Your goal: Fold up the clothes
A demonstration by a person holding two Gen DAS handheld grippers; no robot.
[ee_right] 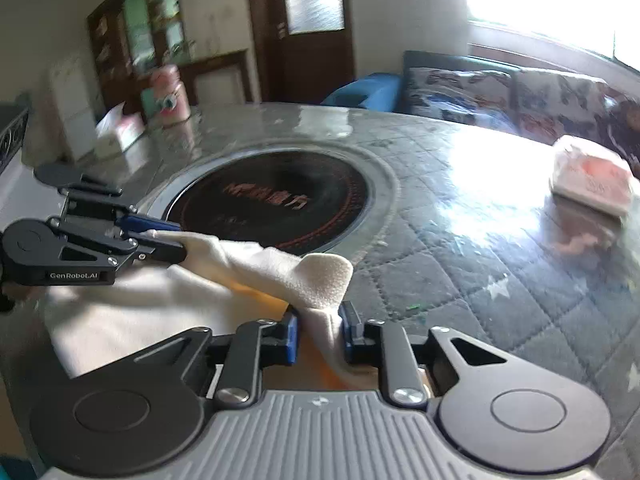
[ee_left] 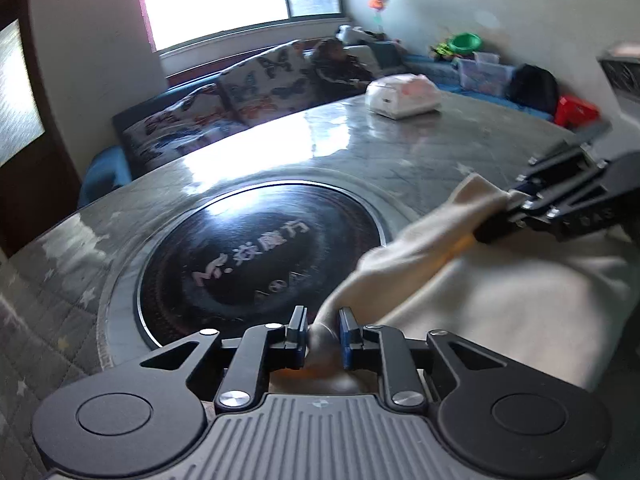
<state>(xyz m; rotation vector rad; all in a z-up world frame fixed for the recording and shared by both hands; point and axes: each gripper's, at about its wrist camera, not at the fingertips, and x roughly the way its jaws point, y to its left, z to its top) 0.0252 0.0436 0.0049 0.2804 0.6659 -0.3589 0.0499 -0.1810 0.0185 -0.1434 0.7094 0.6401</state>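
Left claw [ee_left: 323, 338] and right claw [ee_right: 318, 334] each grip the cream garment [ee_left: 500, 300] edge; keep it taut and level, then lay it squarely on the worktop [ee_right: 460, 220].

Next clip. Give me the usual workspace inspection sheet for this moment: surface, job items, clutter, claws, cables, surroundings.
Surface: glossy quilted-pattern table with a round black cooktop set into it.
Job's things: one cream garment, an edge stretched between both claws, the rest lying on the table.
Clutter: white bag at the far edge; pink container and tissue box on the other side.
Grippers: left claw shut on the garment; right claw shut on it too.
Cables: nothing seen.
Surroundings: butterfly-print sofa under a bright window; wooden door.
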